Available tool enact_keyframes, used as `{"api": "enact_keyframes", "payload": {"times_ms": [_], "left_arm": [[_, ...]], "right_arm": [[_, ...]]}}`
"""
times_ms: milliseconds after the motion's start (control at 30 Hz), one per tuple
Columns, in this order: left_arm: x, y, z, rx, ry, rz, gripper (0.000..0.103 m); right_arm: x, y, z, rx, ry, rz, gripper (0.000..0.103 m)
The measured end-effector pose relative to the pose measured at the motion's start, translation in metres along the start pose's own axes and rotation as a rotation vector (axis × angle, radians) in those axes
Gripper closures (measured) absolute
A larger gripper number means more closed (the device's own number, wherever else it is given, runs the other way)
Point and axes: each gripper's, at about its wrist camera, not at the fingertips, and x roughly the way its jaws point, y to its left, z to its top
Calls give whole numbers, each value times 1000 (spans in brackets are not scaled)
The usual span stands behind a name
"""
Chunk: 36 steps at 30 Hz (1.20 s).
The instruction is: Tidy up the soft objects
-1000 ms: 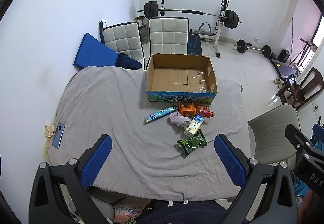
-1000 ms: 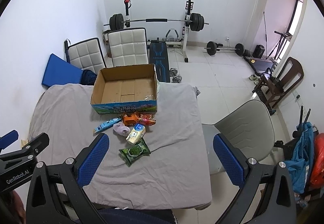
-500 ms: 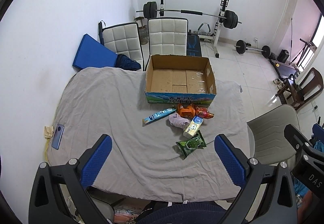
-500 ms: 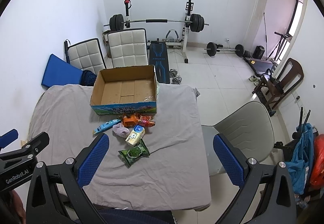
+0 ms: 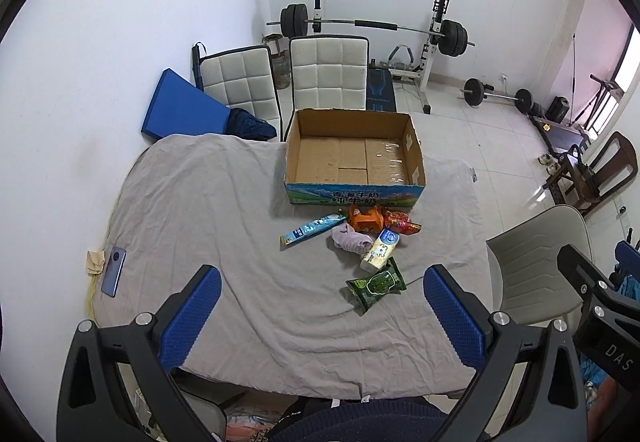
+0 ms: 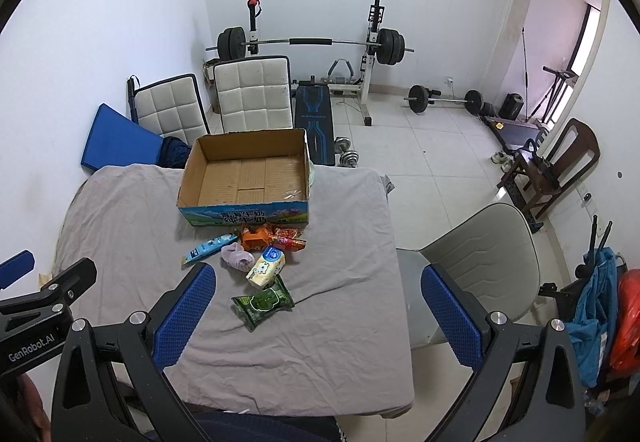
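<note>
An open, empty cardboard box (image 5: 354, 162) (image 6: 246, 178) stands at the far side of the grey-clothed table (image 5: 200, 210) (image 6: 344, 242). In front of it lies a small pile: a green packet (image 5: 376, 284) (image 6: 263, 301), a white-yellow packet (image 5: 380, 249) (image 6: 267, 267), a pale purple sock (image 5: 350, 238) (image 6: 237, 257), an orange packet (image 5: 364, 218) (image 6: 256, 236), a red packet (image 5: 401, 222) (image 6: 289, 236) and a long blue packet (image 5: 312, 228) (image 6: 208, 248). My left gripper (image 5: 322, 318) and right gripper (image 6: 316, 318) are both open and empty, held high above the table's near edge.
A phone (image 5: 113, 271) lies at the table's left edge. Two white padded chairs (image 5: 328, 74) and a blue mat (image 5: 180, 110) stand behind the table. A grey chair (image 6: 476, 254) stands at its right. Weights and a bench fill the far floor.
Both grippers have drifted slightly; the box and pile sit marginally lower and more to the left in the views. Nothing on the table has moved.
</note>
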Motion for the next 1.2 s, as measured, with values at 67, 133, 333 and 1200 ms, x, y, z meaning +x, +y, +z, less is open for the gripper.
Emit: {"api": "enact_keyframes", "payload": {"times_ms": [67, 133, 333, 1200], "left_arm": [[-1, -1, 0, 2, -2, -3, 0], [-1, -1, 0, 4, -4, -3, 0], [-2, -2, 0, 2, -7, -2, 0], [113, 15, 12, -69, 147, 22, 0]], "right_arm": [[-1, 0, 0, 0, -2, 3, 0], [-1, 0, -1, -3, -3, 0, 0], [-1, 1, -1, -6, -6, 2, 0], [114, -2, 4, 45, 220, 103, 0]]}}
